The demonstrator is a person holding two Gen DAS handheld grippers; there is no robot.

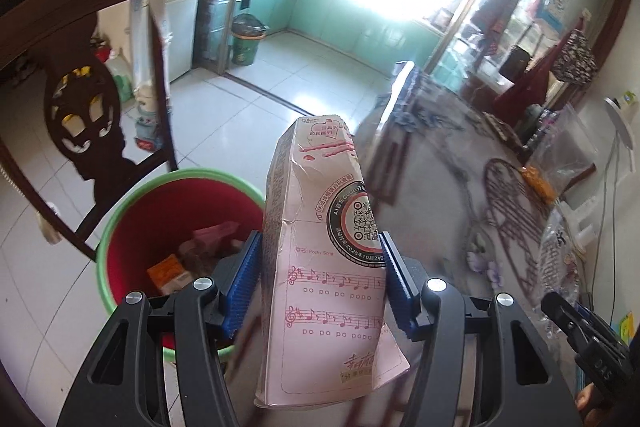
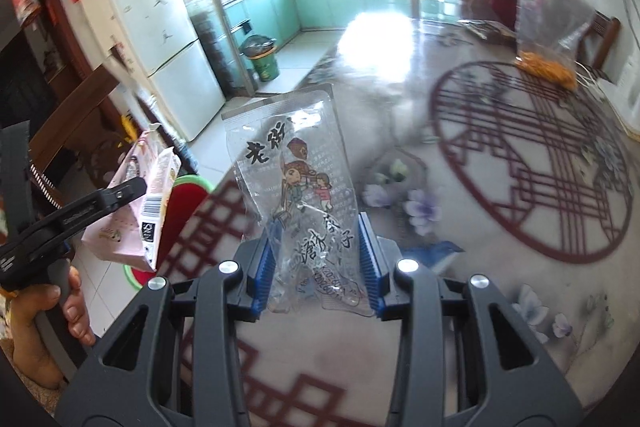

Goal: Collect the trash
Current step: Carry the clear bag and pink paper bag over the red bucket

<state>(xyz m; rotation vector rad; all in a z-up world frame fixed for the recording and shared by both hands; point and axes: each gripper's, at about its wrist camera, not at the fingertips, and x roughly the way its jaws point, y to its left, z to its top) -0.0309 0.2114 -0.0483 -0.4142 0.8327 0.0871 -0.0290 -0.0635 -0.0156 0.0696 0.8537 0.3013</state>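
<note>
My left gripper (image 1: 320, 273) is shut on a crumpled pink snack box (image 1: 320, 227) printed with music notes and a round code; the box stands upright between the blue pads. Just left of it and lower down on the floor is a red bin with a green rim (image 1: 160, 215) that holds several bits of trash. My right gripper (image 2: 320, 259) is shut on a clear plastic wrapper (image 2: 296, 179) with a cartoon print, held above the table. The pink box (image 2: 132, 227) and the left gripper (image 2: 92, 207) appear at the left of the right wrist view, beside the bin's rim (image 2: 192, 183).
A dark wooden chair (image 1: 80, 99) stands behind the bin. The round table (image 2: 500, 187) has a patterned cloth under glass and bears a clear bag of orange snacks (image 2: 548, 27). A second green bin (image 1: 246, 43) sits in the kitchen doorway next to a white fridge (image 2: 160, 39).
</note>
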